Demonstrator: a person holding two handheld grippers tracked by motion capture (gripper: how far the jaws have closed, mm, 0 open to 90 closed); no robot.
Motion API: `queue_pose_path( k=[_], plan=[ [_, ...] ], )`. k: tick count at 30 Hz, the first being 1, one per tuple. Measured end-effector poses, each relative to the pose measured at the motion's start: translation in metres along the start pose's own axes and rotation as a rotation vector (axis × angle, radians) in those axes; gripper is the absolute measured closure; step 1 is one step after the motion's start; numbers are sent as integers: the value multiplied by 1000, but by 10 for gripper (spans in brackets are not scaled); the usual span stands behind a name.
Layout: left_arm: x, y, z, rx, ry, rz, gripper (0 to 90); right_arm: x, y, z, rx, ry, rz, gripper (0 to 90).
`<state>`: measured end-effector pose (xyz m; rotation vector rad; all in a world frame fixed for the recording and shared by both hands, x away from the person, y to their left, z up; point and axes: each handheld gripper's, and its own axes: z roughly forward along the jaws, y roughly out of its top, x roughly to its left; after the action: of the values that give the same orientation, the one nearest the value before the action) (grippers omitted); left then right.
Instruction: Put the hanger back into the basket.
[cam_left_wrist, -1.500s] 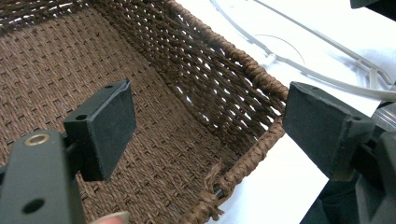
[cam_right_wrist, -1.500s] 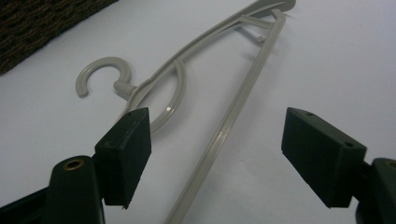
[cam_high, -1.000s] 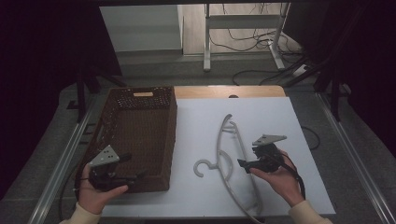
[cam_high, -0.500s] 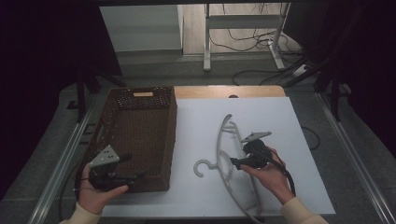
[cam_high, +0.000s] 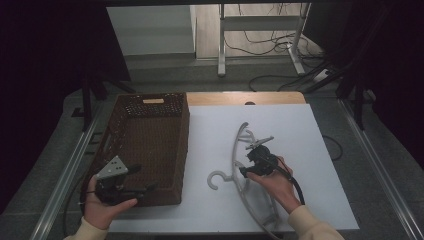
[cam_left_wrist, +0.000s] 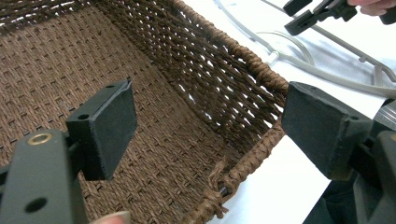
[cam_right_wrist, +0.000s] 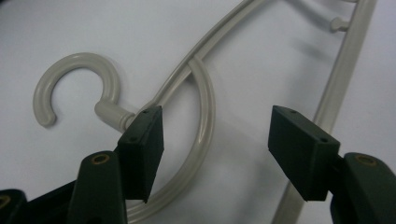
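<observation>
A pale grey plastic hanger (cam_high: 239, 159) lies flat on the white table, its hook (cam_right_wrist: 77, 84) pointing left. My right gripper (cam_high: 245, 171) hovers over the hanger's middle, open, its jaws astride the inner curved bar (cam_right_wrist: 205, 121) just below the hook's neck. A brown woven basket (cam_high: 150, 145) stands at the left of the table. My left gripper (cam_high: 142, 189) is open at the basket's near right corner, one jaw inside the basket and the other outside over the rim (cam_left_wrist: 261, 74).
The white table top (cam_high: 300, 135) extends to the right of the hanger. Metal rails run along both sides of the table. A wooden strip (cam_high: 240, 98) edges the far side, with cables and a stand on the floor beyond.
My right gripper has moved left from beside the hanger to over its middle near the hook. The left gripper has stayed at the basket corner.
</observation>
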<state>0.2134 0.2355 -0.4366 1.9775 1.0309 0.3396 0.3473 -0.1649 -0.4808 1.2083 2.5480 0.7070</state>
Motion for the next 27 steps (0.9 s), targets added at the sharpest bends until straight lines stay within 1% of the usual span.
queue_pose_path(
  k=[3,4,7,8,13,14,15,16,17,18,20,22,23,24,26,27],
  plan=[
    [0,0,0,0,0,0,185,2,3,6,24,-11,4,384],
    [0,0,0,1,0,0,185,3,4,9,41,-15,9,417],
    [1,-1,0,2,0,-1,185,3,6,13,56,-15,14,443],
    [1,-1,1,3,1,-1,185,4,7,16,72,-21,17,467],
    [1,-1,0,1,1,0,185,10,8,23,120,-51,0,540],
    [1,-1,0,0,2,0,185,10,8,23,120,-51,0,540],
    [1,-1,0,0,2,0,185,11,8,24,127,-55,-4,560],
    [1,-1,0,0,2,1,185,13,8,24,136,-67,-10,601],
    [1,-1,0,1,3,0,185,14,8,24,140,-70,-7,624],
    [1,-1,0,1,3,0,185,14,8,24,140,-70,-7,624],
    [0,-1,0,4,6,6,185,16,9,25,150,-75,-16,679],
    [0,-1,0,6,7,9,185,16,9,26,155,-83,-21,688],
    [0,-1,1,6,7,9,185,18,9,27,165,-95,-22,716],
    [0,-1,1,6,7,9,185,18,9,27,165,-95,-22,716],
    [0,-1,1,6,8,6,185,19,9,28,162,-99,-26,753],
    [1,-1,1,7,8,6,185,19,9,28,164,-99,-16,757]
  ],
)
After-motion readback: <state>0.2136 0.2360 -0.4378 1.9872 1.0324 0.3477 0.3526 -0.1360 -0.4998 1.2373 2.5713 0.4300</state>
